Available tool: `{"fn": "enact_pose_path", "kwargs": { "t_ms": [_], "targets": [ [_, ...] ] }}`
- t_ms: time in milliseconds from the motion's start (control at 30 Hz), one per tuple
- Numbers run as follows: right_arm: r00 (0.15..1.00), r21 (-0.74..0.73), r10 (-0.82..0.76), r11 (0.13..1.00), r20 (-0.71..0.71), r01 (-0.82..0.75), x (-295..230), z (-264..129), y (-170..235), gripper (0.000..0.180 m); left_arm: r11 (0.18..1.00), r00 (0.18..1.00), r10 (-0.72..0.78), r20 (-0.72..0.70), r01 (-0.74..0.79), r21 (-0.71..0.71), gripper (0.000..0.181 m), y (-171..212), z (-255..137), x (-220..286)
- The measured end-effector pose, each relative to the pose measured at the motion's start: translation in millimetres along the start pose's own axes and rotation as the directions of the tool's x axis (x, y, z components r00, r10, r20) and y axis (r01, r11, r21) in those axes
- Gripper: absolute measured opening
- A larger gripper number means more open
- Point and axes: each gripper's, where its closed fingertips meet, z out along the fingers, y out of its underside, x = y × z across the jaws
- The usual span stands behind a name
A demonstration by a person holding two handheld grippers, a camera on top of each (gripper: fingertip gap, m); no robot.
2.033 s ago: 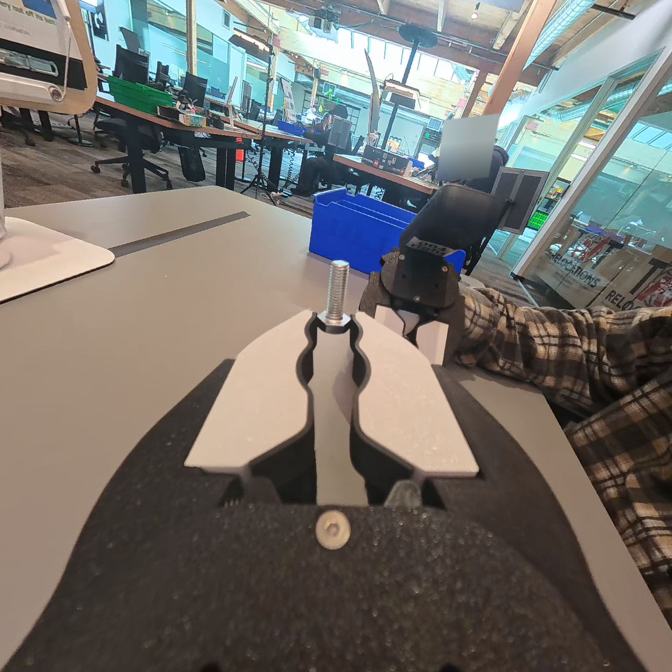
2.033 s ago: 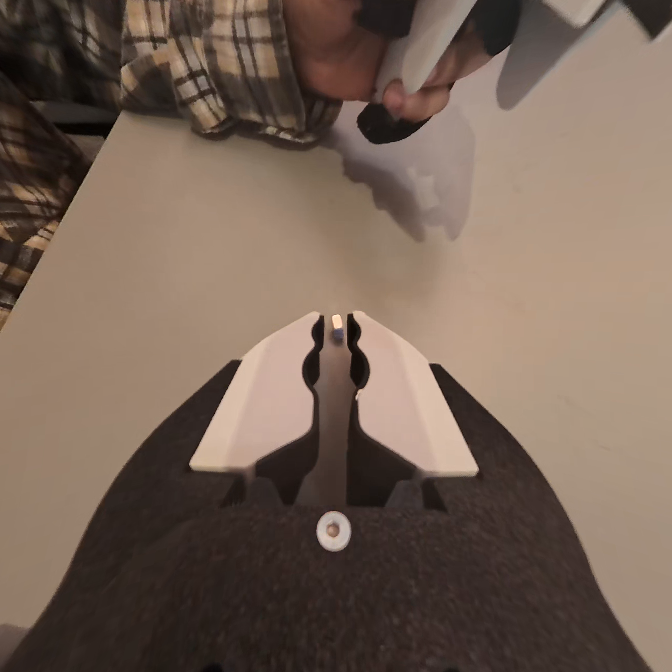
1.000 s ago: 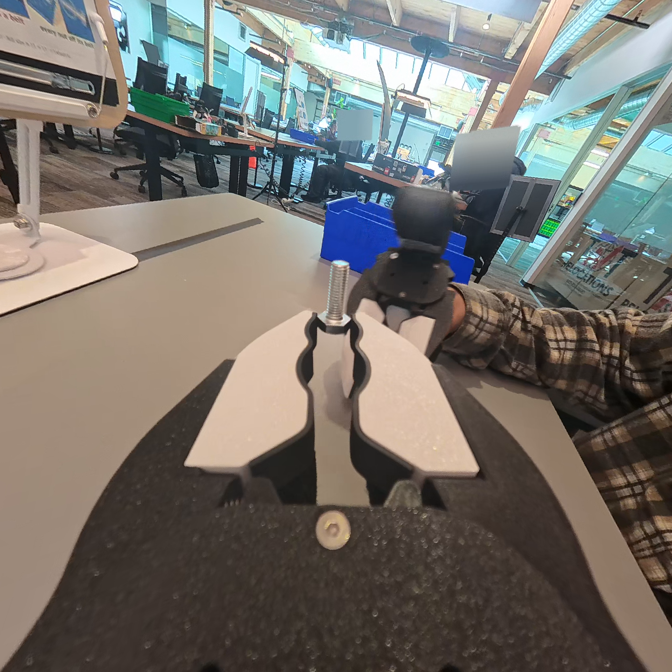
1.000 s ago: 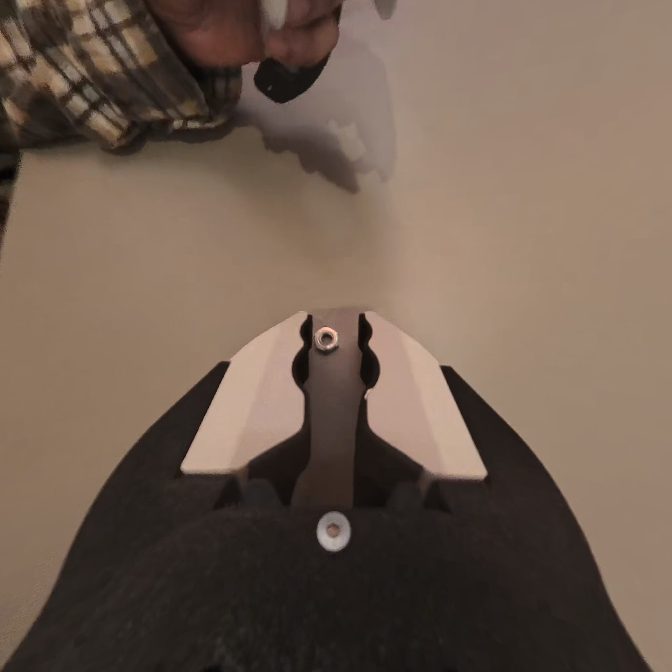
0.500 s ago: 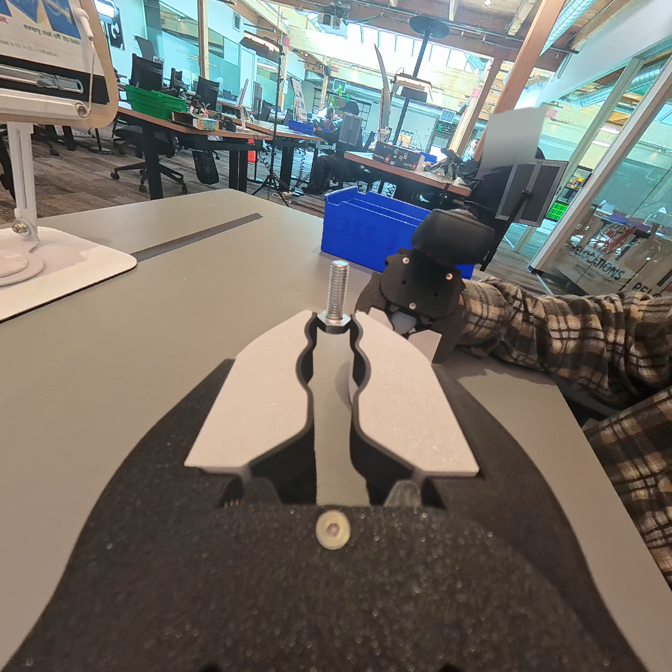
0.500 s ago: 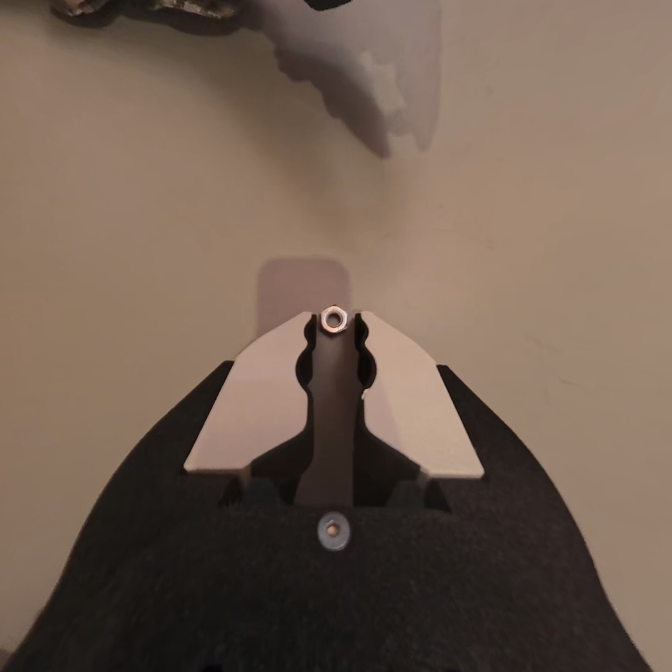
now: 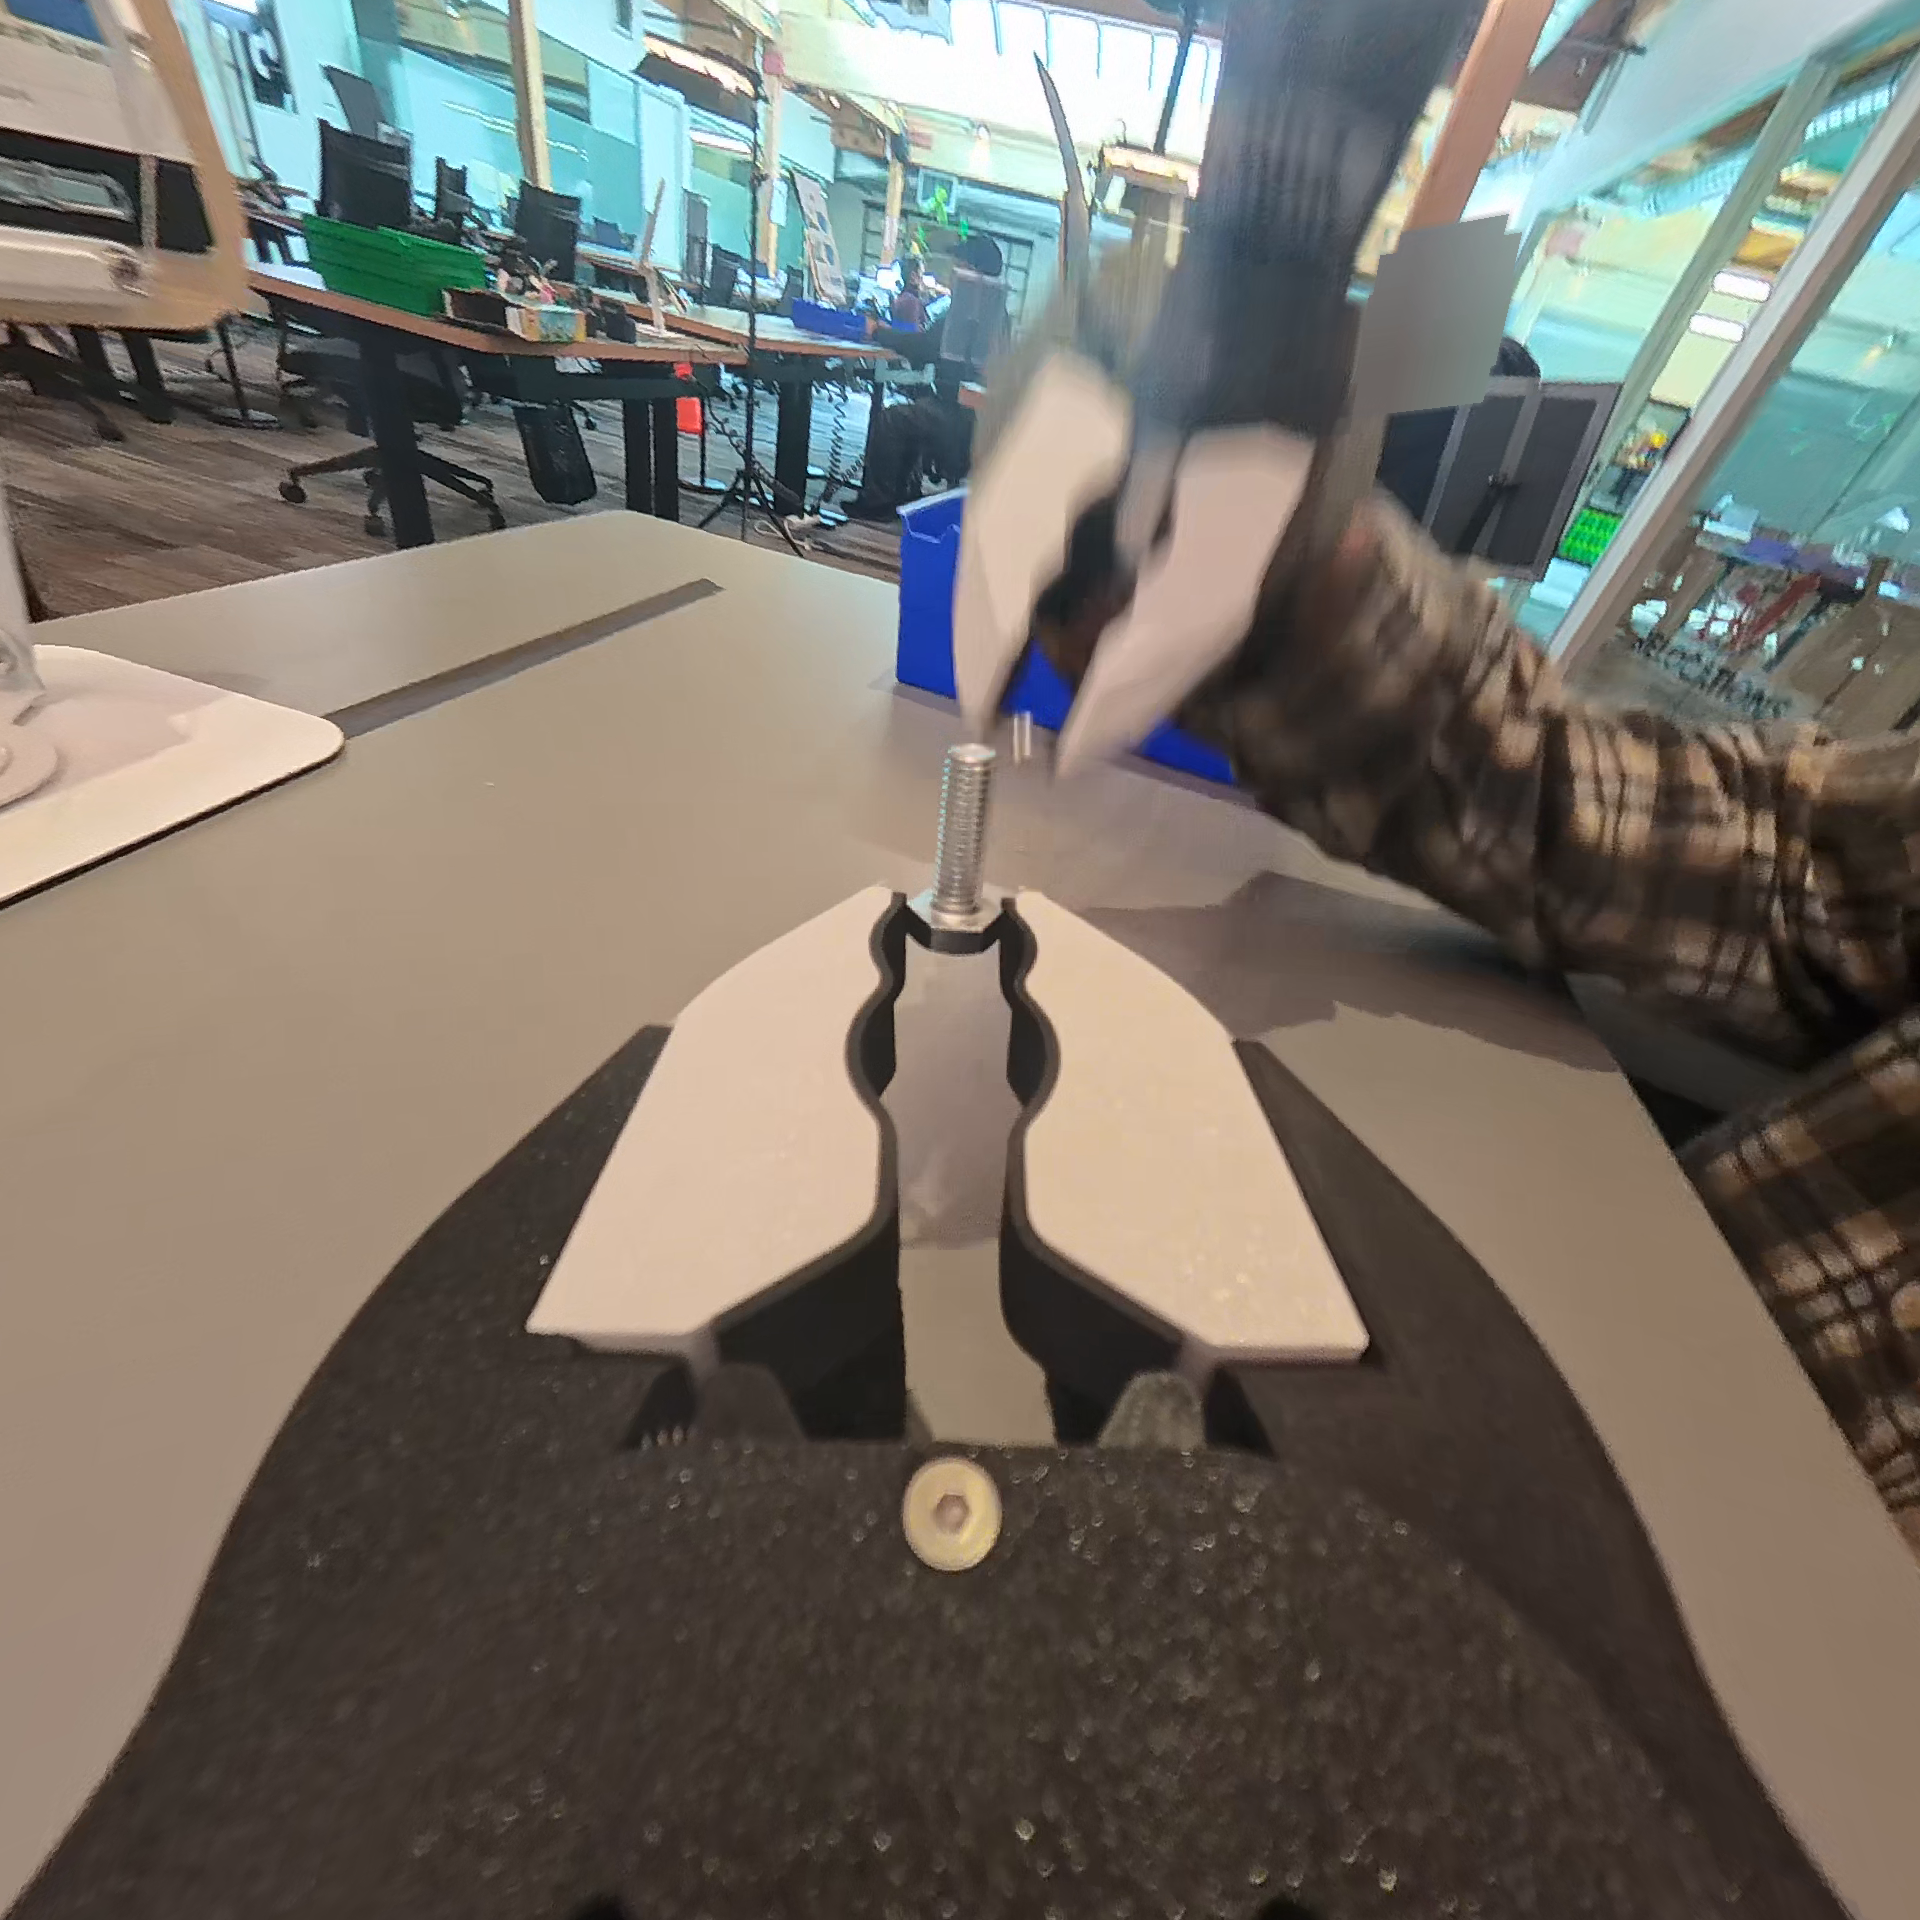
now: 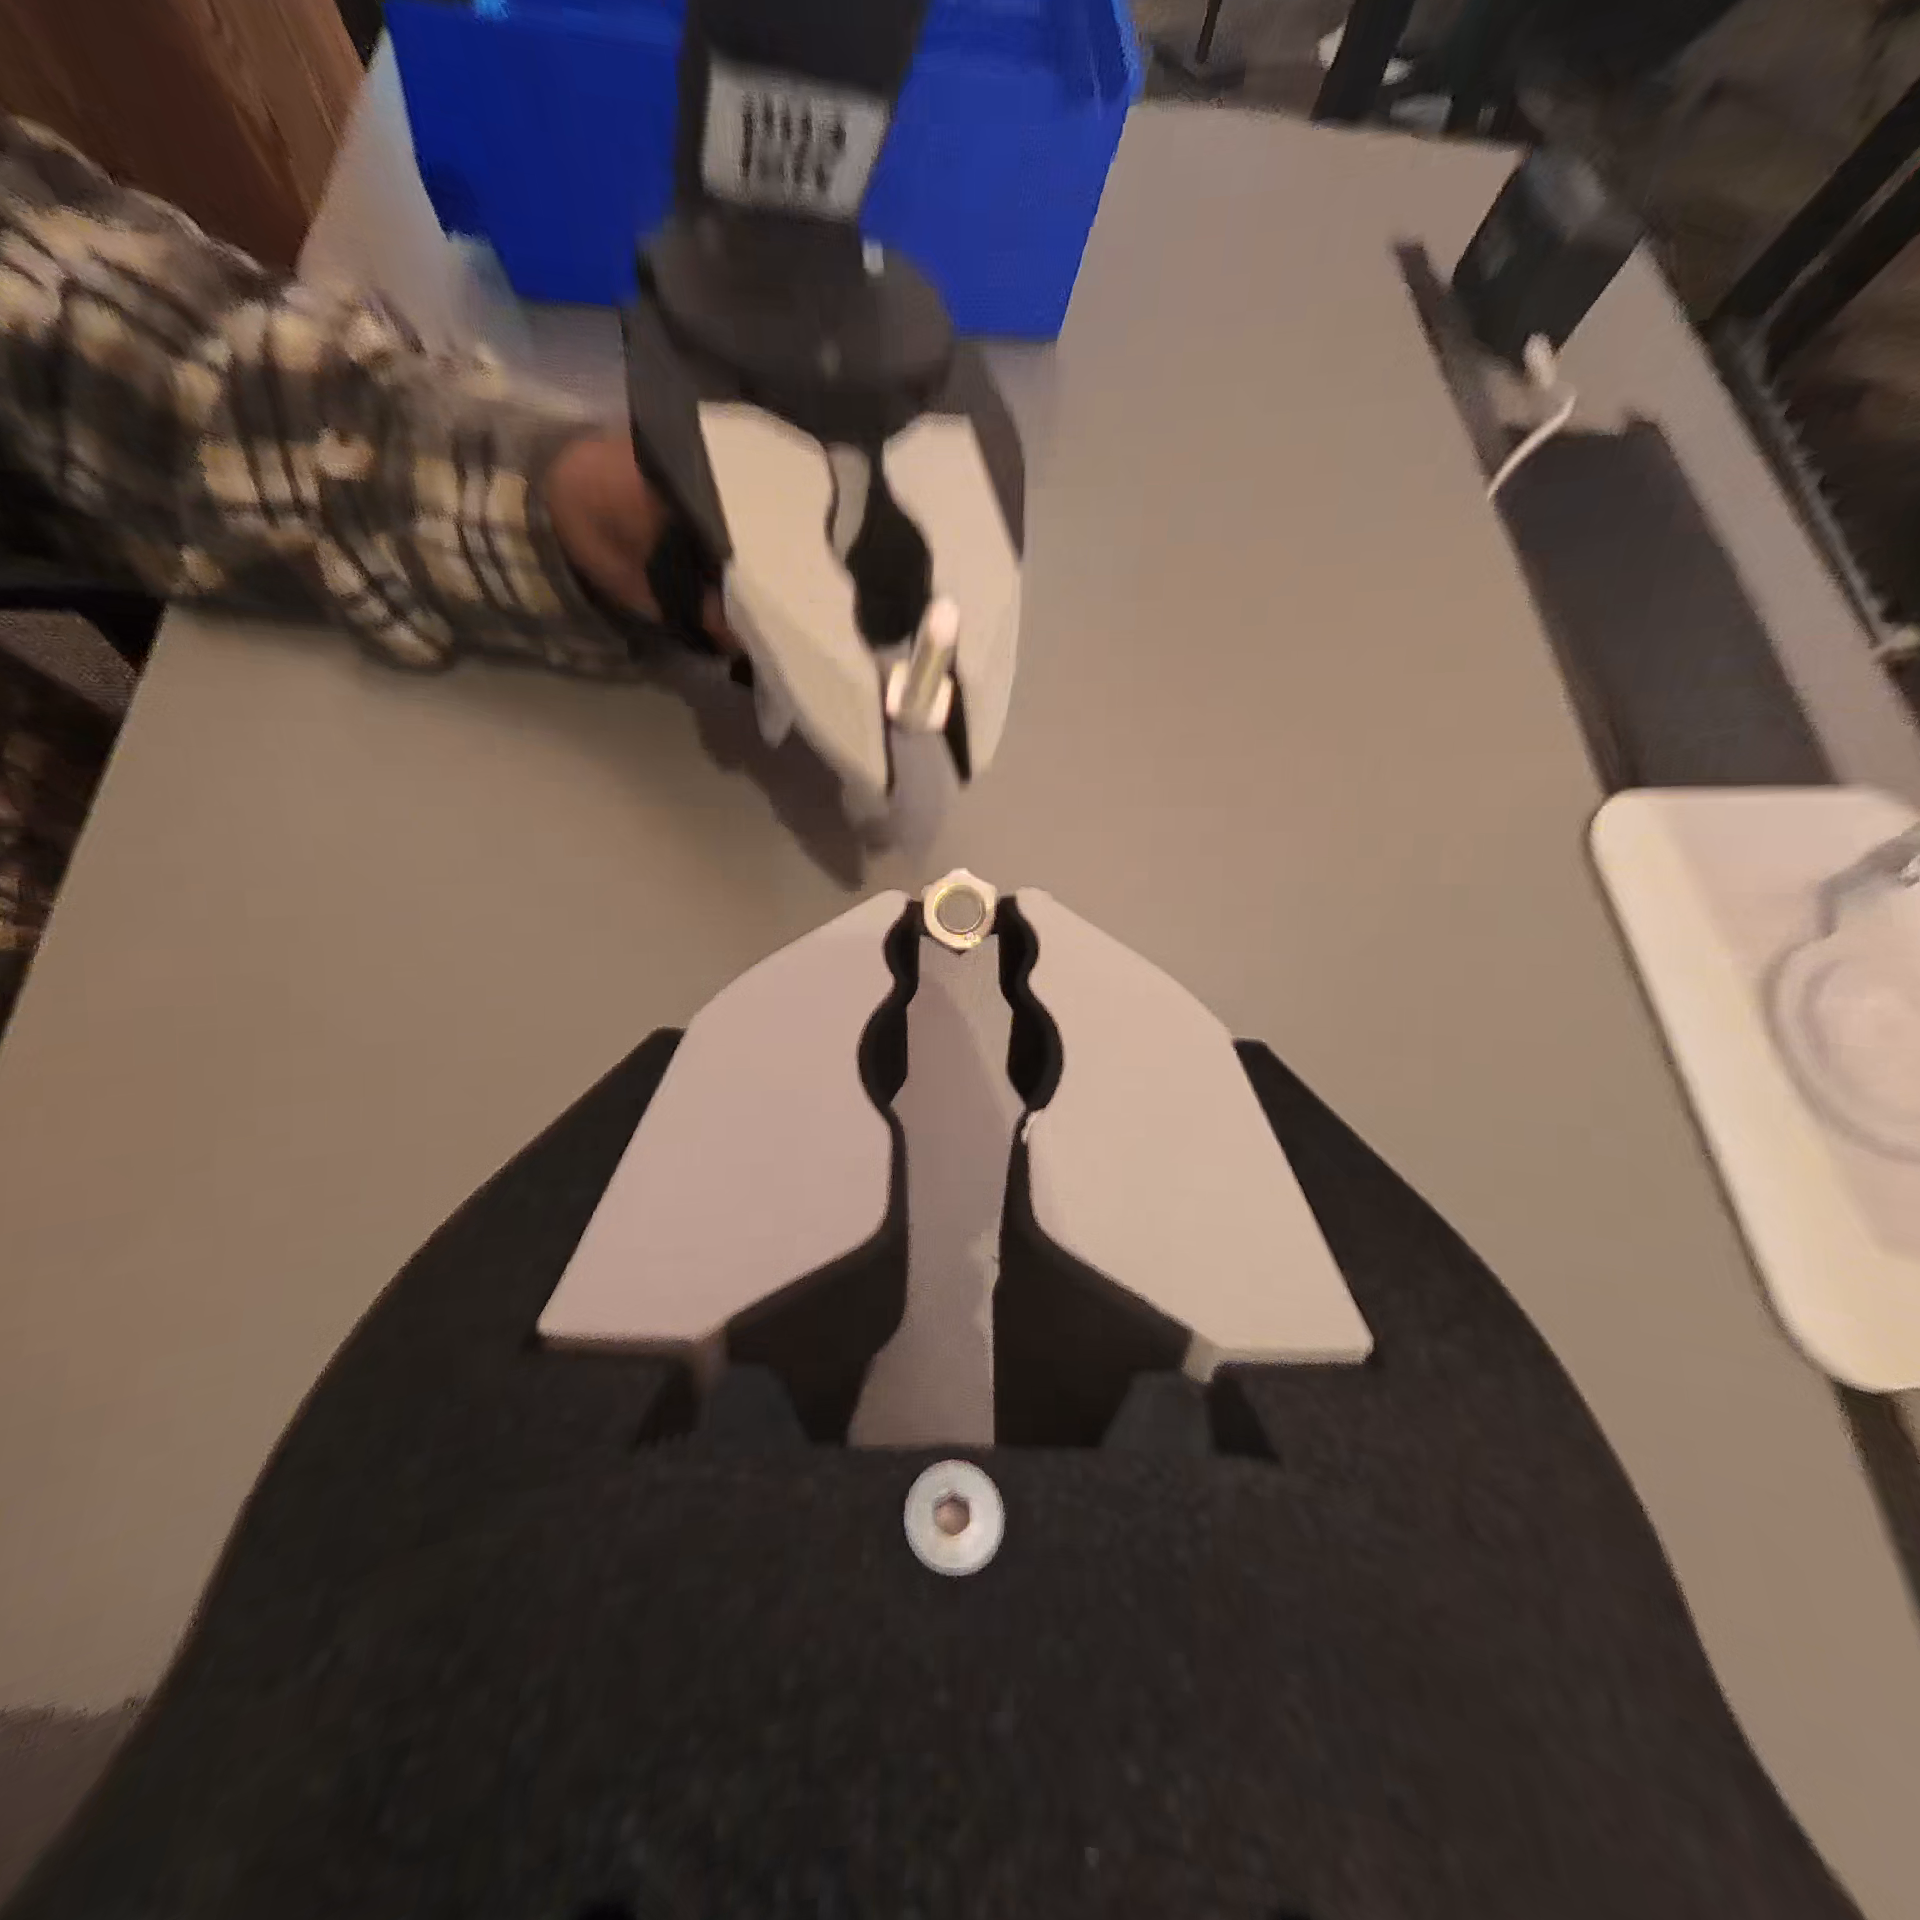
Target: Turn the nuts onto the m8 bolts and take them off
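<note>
My left gripper (image 7: 958, 920) is shut on the hex head of a silver M8 bolt (image 7: 961, 831), which stands upright with its threaded end up. My right gripper (image 8: 961, 914) is shut on a small silver nut (image 8: 961, 914), held flat between its fingertips. In the left wrist view the right gripper (image 7: 1023, 743) hangs tips-down just above and right of the bolt's top, blurred. In the right wrist view the left gripper (image 8: 925, 727) and the bolt (image 8: 925, 665) lie just beyond the nut.
The grey table (image 7: 416, 935) lies under both grippers. A blue bin (image 8: 540, 135) stands at the far edge. A white stand base (image 7: 156, 758) sits at the left and also shows in the right wrist view (image 8: 1745, 1039). A plaid sleeve (image 7: 1558, 862) reaches in from the right. Some 5 centimeters of space lies between my two pairs of fingers.
My right gripper picked the nut off the table, rose and swung over to just above the bolt's top. My left gripper kept the bolt upright and hardly moved.
</note>
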Motion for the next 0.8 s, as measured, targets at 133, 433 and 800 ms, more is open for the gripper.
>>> {"fn": "enact_pose_path", "kwargs": {
  "t_ms": [133, 433, 800],
  "targets": [
    [0.998, 0.008, -0.047, 0.999, 0.050, 0.047, -5.1, -0.9, -28.3, 0.014, 0.998, 0.998, 0.062, 0.001, -0.062, -0.021, 0.016, 4.0, 5.9, 6.5],
    [0.991, -0.047, -0.005, 0.999, 0.133, 0.011, -16.3, 11.9, -26.1, 0.014, 0.998, 0.998, 0.060, -0.009, -0.061, -0.030, 0.016, 6.0, 14.9, 16.6],
    [0.989, -0.077, -0.012, 0.997, 0.149, 0.024, -19.3, 18.5, -20.7, 0.014, 0.996, 0.998, 0.067, 0.017, -0.066, -0.068, 0.016, 11.8, 17.4, 15.0]
  ]
}}
